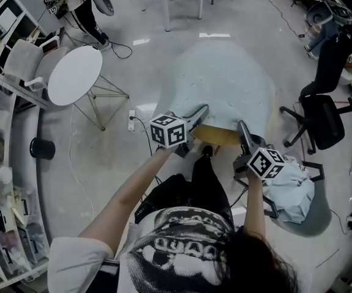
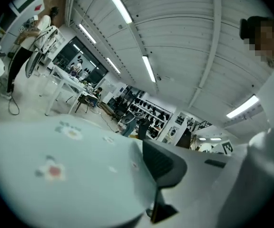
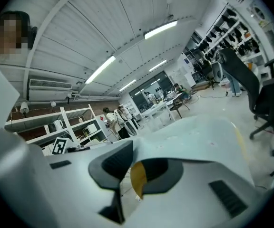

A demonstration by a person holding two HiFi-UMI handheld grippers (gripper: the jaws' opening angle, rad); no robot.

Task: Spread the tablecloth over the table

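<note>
A pale blue-green tablecloth point(image 1: 225, 84) with small flower prints lies over the table; the table's yellow wooden edge point(image 1: 216, 135) shows under the cloth's lifted near hem. My left gripper point(image 1: 200, 110) holds the hem at the near left and my right gripper point(image 1: 242, 127) at the near right. In the left gripper view the tablecloth point(image 2: 65, 170) fills the lower left and covers one jaw of the left gripper point(image 2: 142, 165). In the right gripper view the tablecloth's point(image 3: 199, 137) edge runs between the jaws of the right gripper point(image 3: 130, 172), with the yellow table edge point(image 3: 138, 178) behind.
A round white side table point(image 1: 75, 75) stands to the left, with a power strip point(image 1: 131, 119) on the floor beside it. A black office chair point(image 1: 322, 115) is at the right, and a pale cloth bundle point(image 1: 292, 191) lies nearer me. Shelving point(image 1: 5, 182) lines the left wall.
</note>
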